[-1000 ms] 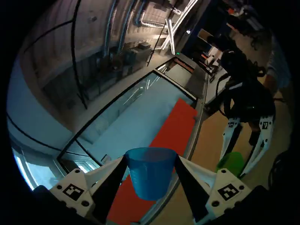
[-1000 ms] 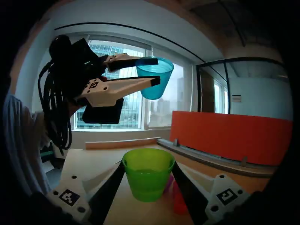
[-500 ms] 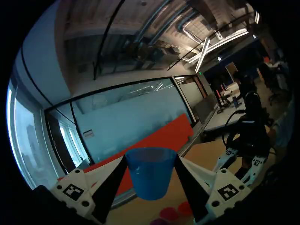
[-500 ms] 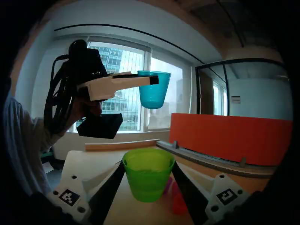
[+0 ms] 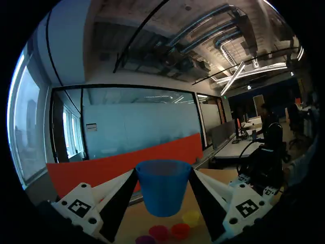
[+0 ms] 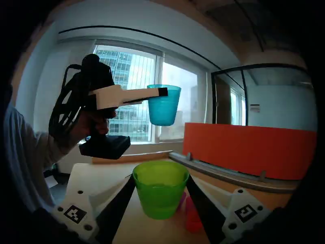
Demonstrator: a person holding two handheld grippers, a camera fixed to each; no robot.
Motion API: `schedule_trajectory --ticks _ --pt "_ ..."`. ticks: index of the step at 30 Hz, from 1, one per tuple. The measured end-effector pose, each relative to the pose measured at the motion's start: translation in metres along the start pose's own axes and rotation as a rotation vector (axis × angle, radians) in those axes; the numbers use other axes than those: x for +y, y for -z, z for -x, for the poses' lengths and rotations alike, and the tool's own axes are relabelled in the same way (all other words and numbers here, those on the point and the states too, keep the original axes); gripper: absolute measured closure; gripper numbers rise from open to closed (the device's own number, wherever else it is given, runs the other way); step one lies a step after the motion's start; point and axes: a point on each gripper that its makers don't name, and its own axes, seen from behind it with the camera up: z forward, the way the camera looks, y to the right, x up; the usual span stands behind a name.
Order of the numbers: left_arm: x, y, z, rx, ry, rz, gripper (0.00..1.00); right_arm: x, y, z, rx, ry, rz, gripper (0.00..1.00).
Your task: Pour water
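Pink cup [image 6: 183, 201] — largely hidden behind green cup [image 6: 161, 188]; purple cup [image 5: 144, 240] — cut off at left gripper view's lower edge.

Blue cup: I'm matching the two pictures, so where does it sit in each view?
Left gripper view: blue cup low centre, between the left tongs.
Right gripper view: blue cup upper centre, above the green cup.
Shared landmark: the orange partition.

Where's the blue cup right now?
In the right gripper view, the blue cup hangs upright in the left gripper, above the green cup.
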Motion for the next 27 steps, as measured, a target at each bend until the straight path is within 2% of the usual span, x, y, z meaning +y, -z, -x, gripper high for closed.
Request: schedule_trajectory --ticks 6,14,27 --pt "-0.001 0.002 0.005 0.004 0.035 0.006 0.12 0.001 0.001 0.003 -0.006 -0.003 0.003 0.09" --pt "-0.004 0.01 0.022 -0.024 0.033 -0.002 0.12 0.006 0.004 0.006 -0.018 -0.009 0.013 0.09" --pt "-0.002 0.029 0.087 -0.115 0.057 -0.013 0.12 0.024 0.025 0.02 -0.069 -0.005 0.064 0.09"
